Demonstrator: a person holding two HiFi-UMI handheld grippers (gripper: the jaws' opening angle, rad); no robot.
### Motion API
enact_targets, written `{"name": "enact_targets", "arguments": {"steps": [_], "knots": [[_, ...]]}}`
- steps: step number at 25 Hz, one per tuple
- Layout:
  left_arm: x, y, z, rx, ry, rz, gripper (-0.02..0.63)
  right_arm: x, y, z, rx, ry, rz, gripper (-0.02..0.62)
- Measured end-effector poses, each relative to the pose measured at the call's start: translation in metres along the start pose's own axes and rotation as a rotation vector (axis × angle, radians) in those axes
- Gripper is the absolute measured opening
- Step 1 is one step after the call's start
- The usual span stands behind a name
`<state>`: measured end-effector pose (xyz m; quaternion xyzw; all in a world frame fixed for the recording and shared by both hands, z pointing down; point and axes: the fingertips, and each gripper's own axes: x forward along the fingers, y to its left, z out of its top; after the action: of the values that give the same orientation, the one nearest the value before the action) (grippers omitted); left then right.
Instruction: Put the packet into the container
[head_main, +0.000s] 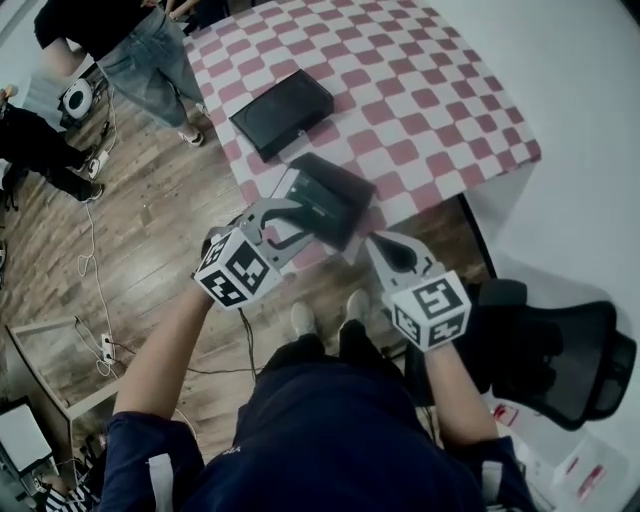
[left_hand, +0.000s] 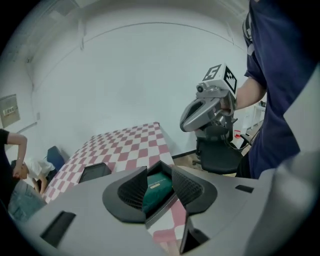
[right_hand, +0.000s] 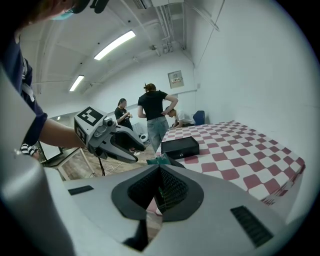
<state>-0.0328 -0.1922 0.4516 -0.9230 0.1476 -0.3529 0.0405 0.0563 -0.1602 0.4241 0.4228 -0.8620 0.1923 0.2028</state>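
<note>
A green packet shows between the ribbed pads of my left gripper, which press on its sides. A dark wall of the open black box around it runs along the right pad. In the head view this open black box lies tilted at the checkered table's near edge, and my left gripper reaches into it from the left. A closed black container sits farther back on the table. My right gripper hangs just right of the open box, its tips together with nothing between them.
A person stands at the table's far left corner, and others are behind on the wooden floor. A black office chair is close on my right. Cables and a power strip lie on the floor at left.
</note>
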Motion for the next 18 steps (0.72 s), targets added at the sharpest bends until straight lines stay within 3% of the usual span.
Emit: {"name": "enact_targets", "arguments": {"steps": [8, 11, 18], "knots": [[-0.025, -0.009, -0.003, -0.188, -0.083, 0.107, 0.063, -0.004, 0.017, 0.004, -0.025, -0.007, 0.002, 0.009], [-0.033, -0.009, -0.001, -0.267, -0.128, 0.14, 0.048, -0.004, 0.023, 0.006, -0.035, -0.013, 0.007, 0.009], [-0.05, -0.014, -0.001, -0.355, -0.186, 0.196, 0.037, -0.003, 0.029, 0.007, -0.048, -0.016, 0.02, 0.009]]}}
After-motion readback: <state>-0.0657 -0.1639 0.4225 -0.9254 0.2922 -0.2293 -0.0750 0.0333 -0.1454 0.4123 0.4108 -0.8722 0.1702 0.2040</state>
